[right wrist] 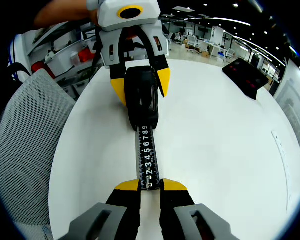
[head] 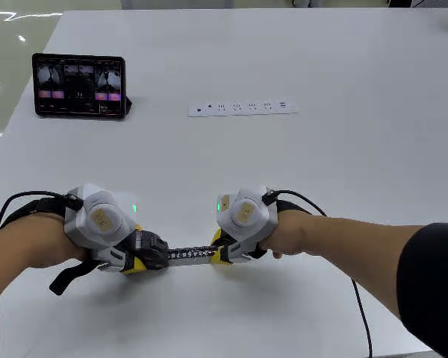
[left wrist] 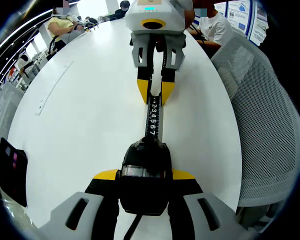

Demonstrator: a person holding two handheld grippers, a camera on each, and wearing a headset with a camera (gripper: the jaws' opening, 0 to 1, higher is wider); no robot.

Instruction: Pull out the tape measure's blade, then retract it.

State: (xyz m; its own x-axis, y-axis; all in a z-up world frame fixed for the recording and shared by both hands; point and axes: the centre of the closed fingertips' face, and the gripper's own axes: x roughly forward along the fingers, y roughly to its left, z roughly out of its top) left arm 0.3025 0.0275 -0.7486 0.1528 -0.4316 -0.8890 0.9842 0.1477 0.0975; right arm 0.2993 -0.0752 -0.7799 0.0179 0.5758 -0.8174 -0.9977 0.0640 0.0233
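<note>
My left tongs (left wrist: 145,175) grip the tape measure's case (right wrist: 142,95) at the worktop's (head: 284,164) six o'clock edge. My right tongs (right wrist: 151,186) are closed on the blade (right wrist: 147,155) tip, with a short stretch out between them.

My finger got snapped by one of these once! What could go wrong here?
The right gripper pinches just the end of the blade; if it slips, the blade might whip back into the case. The left gripper clamps the case; a hard pull could tug it loose.
</note>
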